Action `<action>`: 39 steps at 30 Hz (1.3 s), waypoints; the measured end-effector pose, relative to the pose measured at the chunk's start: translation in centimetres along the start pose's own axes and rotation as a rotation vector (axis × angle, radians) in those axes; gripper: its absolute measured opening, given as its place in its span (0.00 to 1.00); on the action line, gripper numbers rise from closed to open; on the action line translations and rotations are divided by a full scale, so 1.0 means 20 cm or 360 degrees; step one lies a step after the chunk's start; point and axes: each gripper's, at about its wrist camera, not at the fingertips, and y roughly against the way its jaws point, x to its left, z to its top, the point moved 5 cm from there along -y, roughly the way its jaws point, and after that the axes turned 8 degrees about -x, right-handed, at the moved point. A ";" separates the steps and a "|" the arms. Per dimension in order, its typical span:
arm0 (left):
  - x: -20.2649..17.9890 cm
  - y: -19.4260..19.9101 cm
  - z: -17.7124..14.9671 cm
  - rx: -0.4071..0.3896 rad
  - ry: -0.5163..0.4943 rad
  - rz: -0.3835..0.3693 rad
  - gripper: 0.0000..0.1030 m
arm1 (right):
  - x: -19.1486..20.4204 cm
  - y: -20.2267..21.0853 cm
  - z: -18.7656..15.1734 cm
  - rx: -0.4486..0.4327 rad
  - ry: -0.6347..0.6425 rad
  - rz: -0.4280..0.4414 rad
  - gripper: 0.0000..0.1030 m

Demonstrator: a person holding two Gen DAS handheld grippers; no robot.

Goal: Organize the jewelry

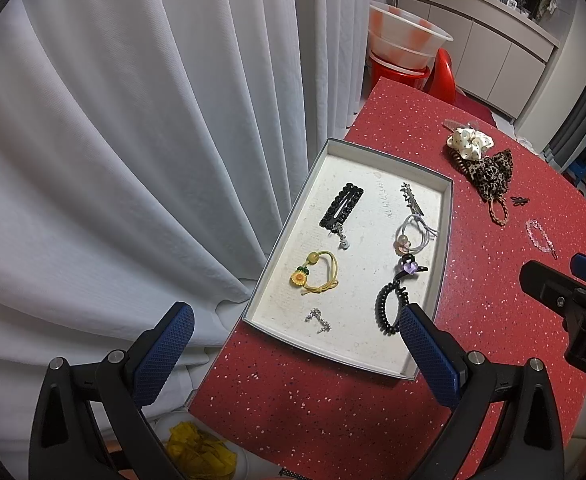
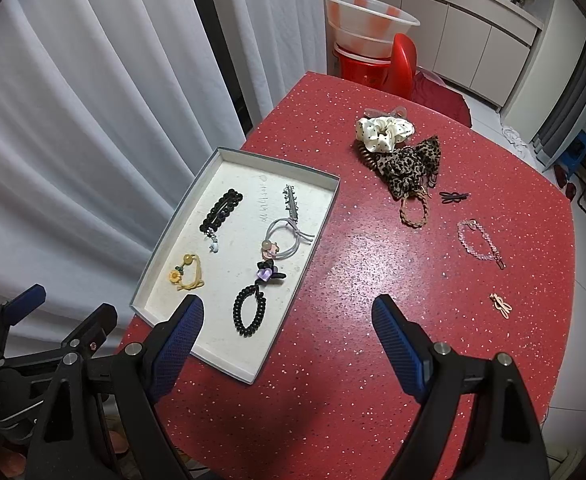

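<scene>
Jewelry is lying sorted in the shallow tray (image 2: 322, 216) at the red desk's (image 2: 353, 360) curtain edge: black clip (image 2: 221, 210), sunflower tie (image 2: 185, 276), black coil tie (image 2: 249, 314). We are holding the left claw (image 1: 297, 344) over the tray's near end, blue fingers (image 1: 165, 352) spread wide, gripping nothing. We are hovering the right claw (image 2: 289, 332) wide apart and empty. Scrunchies (image 2: 385, 132), a pink bracelet (image 2: 477, 242) and small clips (image 2: 501, 306) are lying loose on the desk.

Shallow grey tray (image 2: 293, 268) of hair ties, clips; scrunchies (image 2: 385, 130) aside.
</scene>
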 end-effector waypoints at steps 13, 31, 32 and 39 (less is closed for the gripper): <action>-0.01 0.00 0.00 -0.0002 -0.0001 -0.0001 1.00 | 0.00 0.00 0.00 0.0002 -0.0001 0.0001 0.85; -0.01 0.00 0.00 -0.0002 -0.0004 0.0000 1.00 | 0.00 -0.01 -0.01 0.0008 -0.0009 0.0008 0.86; -0.01 0.00 0.00 -0.0003 -0.0002 0.0001 1.00 | -0.01 0.00 -0.01 0.0008 -0.0008 0.0009 0.86; 0.00 -0.01 0.00 0.0000 0.0007 0.0008 1.00 | 0.00 0.00 -0.01 0.0008 -0.0009 0.0009 0.86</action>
